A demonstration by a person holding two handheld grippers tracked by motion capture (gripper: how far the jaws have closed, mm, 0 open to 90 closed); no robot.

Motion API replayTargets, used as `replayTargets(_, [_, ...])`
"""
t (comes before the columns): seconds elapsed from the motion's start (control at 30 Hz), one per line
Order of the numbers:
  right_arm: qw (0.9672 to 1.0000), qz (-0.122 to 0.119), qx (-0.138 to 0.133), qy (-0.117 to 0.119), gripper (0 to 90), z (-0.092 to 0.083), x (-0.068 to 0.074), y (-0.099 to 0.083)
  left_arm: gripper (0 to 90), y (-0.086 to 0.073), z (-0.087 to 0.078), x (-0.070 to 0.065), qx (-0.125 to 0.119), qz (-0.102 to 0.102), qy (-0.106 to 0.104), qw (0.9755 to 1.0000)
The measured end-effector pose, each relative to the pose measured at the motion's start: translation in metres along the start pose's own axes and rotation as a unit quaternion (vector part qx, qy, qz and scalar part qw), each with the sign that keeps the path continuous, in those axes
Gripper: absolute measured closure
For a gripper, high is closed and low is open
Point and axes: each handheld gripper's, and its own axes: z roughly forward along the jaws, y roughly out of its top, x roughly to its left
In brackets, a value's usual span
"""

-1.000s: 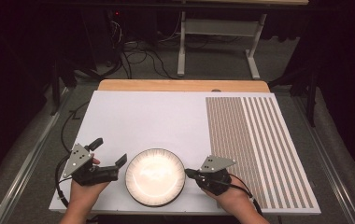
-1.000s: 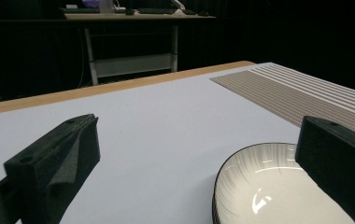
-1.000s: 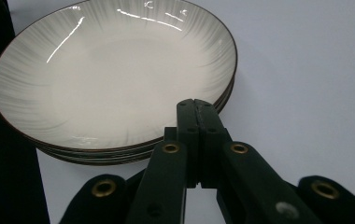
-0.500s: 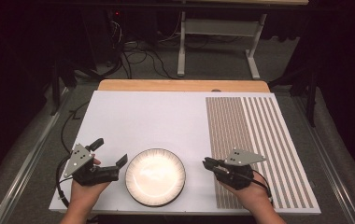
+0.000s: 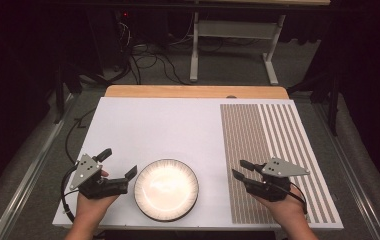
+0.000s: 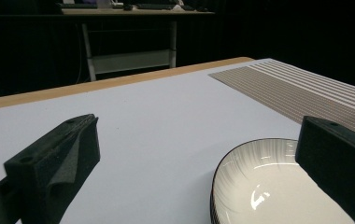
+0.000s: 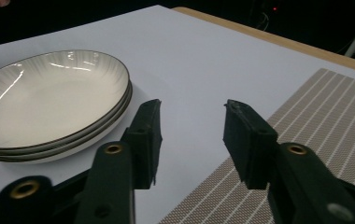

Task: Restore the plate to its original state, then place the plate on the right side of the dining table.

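Plates point(image 5: 166, 189), cream with dark rims, sit stacked near the front edge of the white table point(image 5: 168, 125), between my two hands; from the right gripper view point(image 7: 49, 100) I count three rims, though the bottom one is half in shadow, so I may be off by one. My left gripper point(image 5: 117, 163) rests just left of the stack, its jaws spread wide, one of them close over the near-left rim, the other out over bare white surface, and I see nothing held between them point(image 6: 194, 158). My right gripper point(image 5: 242, 169) hovers to the right of the stack, clear of it, over the left edge of the striped placemat point(image 5: 278, 145). Its jaws have just been opening and now stand partly apart with only table and mat showing through the gap point(image 7: 192, 135). Beyond the white surface, a strip of wooden edge point(image 5: 193, 91) runs along the far side.
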Motion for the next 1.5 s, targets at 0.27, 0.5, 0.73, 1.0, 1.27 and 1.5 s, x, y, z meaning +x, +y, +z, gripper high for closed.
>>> replayTargets(0.27, [0.9979, 0.023, -0.049, -0.035, 28.1, -0.018, -0.010, -0.005, 0.5, -0.001, 0.001, -0.001, 0.002, 0.000, -0.001, 1.0000])
replayTargets(0.5, [0.9959, 0.037, -0.071, -0.042, 14.2, -0.025, -0.014, -0.009, 0.5, -0.003, 0.002, 0.000, 0.006, -0.002, -0.004, 1.0000])
replayTargets(0.73, [0.9957, 0.039, -0.076, -0.036, 0.6, -0.019, -0.010, -0.007, 0.5, -0.003, 0.002, 0.001, 0.003, -0.008, -0.006, 0.9999])
replayTargets(1.0, [0.9980, 0.008, -0.063, -0.009, 13.9, -0.001, 0.010, -0.001, 0.5, -0.002, 0.001, 0.000, 0.002, -0.006, -0.005, 1.0000])
replayTargets(1.27, [0.9993, -0.011, -0.035, 0.005, 25.9, 0.021, 0.024, 0.004, 0.5, -0.004, 0.003, 0.000, 0.004, -0.008, -0.008, 0.9999])
replayTargets(1.5, [0.9994, -0.017, -0.019, 0.024, 39.0, 0.036, 0.035, 0.006, 0.5, -0.003, 0.002, -0.001, 0.002, -0.008, -0.007, 0.9999])
